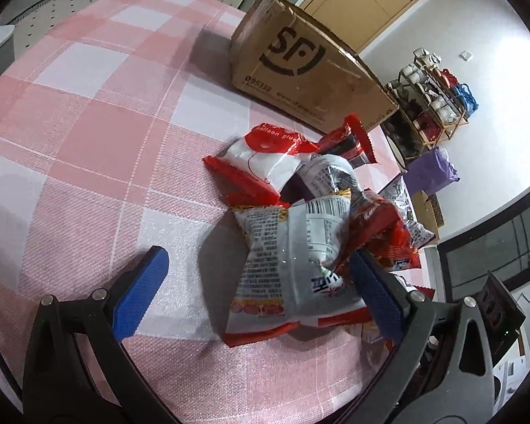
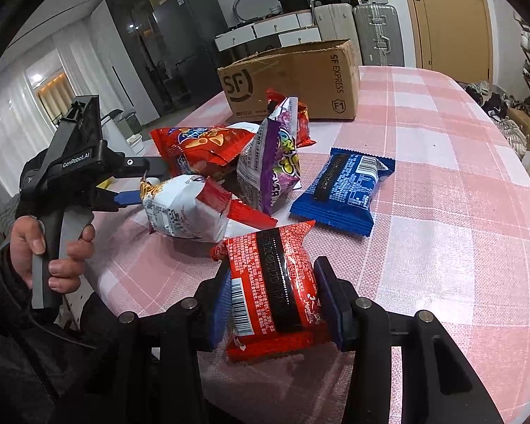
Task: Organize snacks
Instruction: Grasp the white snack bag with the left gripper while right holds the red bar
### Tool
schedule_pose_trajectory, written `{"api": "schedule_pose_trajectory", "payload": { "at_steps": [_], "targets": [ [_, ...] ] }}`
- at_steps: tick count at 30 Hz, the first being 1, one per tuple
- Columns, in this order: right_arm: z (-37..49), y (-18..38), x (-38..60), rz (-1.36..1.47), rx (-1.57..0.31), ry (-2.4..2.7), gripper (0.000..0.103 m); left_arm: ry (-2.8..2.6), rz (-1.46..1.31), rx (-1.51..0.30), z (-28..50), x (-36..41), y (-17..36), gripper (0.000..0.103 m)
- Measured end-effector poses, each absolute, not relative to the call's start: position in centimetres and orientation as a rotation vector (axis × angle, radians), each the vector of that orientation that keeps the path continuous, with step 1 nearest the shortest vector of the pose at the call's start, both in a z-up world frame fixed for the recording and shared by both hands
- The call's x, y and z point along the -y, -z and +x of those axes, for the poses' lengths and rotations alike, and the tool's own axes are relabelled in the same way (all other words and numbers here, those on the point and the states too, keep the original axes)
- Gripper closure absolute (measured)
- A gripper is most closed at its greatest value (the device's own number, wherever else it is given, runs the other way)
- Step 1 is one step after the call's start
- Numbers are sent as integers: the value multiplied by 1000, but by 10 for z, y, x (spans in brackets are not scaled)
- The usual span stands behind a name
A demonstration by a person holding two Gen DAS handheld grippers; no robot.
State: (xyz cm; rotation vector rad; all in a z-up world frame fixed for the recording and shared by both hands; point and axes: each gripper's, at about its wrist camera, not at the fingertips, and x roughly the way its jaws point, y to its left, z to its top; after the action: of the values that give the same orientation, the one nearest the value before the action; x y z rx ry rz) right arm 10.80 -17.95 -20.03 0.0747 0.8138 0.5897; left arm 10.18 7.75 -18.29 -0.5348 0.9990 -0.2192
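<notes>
A pile of snack packets lies on the pink checked tablecloth (image 1: 88, 141). My left gripper (image 1: 261, 268) is open, its blue pads either side of a white and red packet (image 1: 289, 265) that touches the right pad only. That packet (image 2: 183, 208) and the left gripper (image 2: 130, 196) also show in the right wrist view. My right gripper (image 2: 275, 296) is shut on a red packet (image 2: 275, 289) with a black stripe. A purple packet (image 2: 275, 162), a blue packet (image 2: 346, 187) and a red chip bag (image 2: 198, 148) lie beyond it.
An open brown SF cardboard box (image 2: 293, 77) stands on the table behind the pile; it also shows in the left wrist view (image 1: 300, 67). Suitcases (image 2: 374, 31), a fridge and a door stand beyond the table. A shoe rack (image 1: 431, 95) stands by the wall.
</notes>
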Motion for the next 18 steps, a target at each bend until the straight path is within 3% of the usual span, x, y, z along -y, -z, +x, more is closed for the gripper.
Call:
{"api": "schedule_pose_trajectory", "payload": {
  "at_steps": [11, 13, 15, 16, 18],
  "targets": [
    [107, 202, 184, 87, -819, -582, 58, 243, -485, -985, 106, -66, 183, 7],
    [106, 202, 184, 86, -819, -583, 58, 263, -501, -981, 108, -66, 184, 12],
    [106, 202, 185, 86, -820, -584, 58, 312, -532, -978, 106, -66, 186, 29],
    [106, 202, 185, 86, -819, -584, 58, 330, -542, -976, 106, -66, 186, 32],
    [107, 202, 185, 87, -820, -583, 58, 406, -559, -950, 106, -63, 186, 54]
  ]
}}
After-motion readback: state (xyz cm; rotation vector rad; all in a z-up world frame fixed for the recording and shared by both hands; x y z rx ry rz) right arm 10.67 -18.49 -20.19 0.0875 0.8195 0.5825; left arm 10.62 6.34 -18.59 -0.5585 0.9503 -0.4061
